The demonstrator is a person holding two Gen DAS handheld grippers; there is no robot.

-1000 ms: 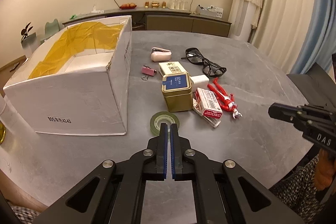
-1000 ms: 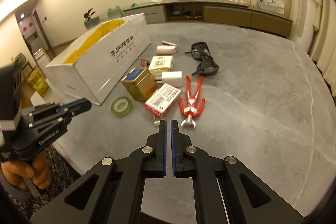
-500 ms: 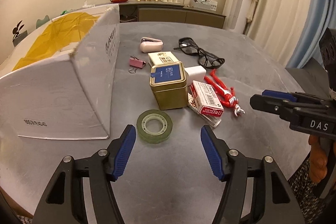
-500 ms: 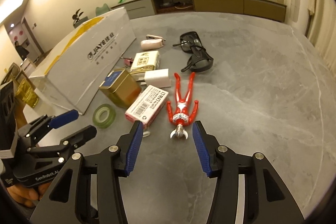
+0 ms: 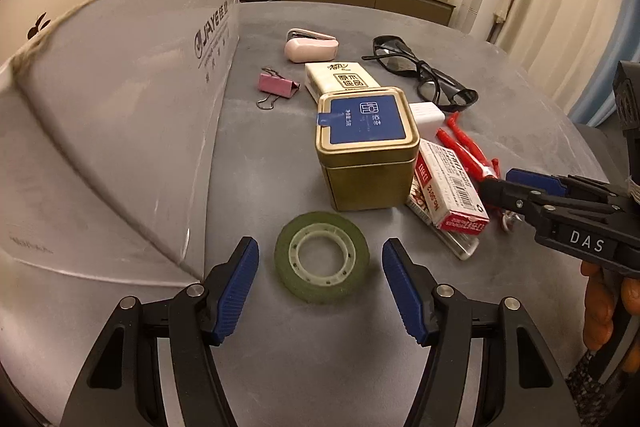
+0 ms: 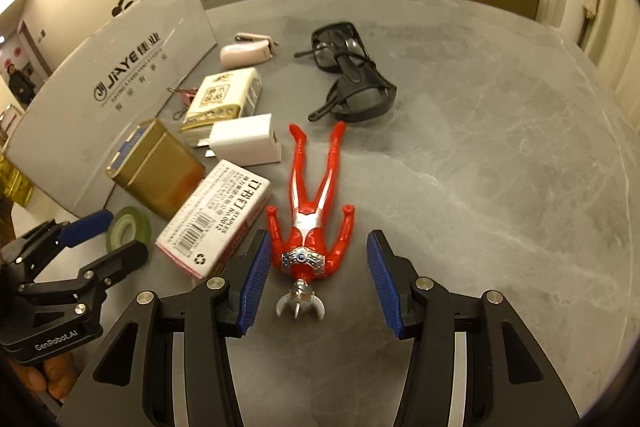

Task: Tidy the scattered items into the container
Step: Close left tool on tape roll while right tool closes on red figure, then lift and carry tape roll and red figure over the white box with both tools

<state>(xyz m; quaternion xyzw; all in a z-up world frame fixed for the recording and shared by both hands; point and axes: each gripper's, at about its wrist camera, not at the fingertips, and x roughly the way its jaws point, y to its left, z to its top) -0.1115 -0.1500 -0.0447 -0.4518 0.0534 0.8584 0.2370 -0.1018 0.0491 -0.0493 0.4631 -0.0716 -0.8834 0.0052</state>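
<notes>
Low over the grey table (image 5: 280, 367), the left gripper (image 5: 320, 279) has its jaws spread wide on either side of the green tape roll (image 5: 322, 261), which lies flat just right of the white cardboard box (image 5: 120, 131) corner. Right of that, the right gripper (image 6: 314, 277) is likewise spread apart, flanking the chest of the red toy figure (image 6: 312, 203), its left pad close to the staples box (image 6: 216, 219). Bare tabletop stretches far right of the figure.
</notes>
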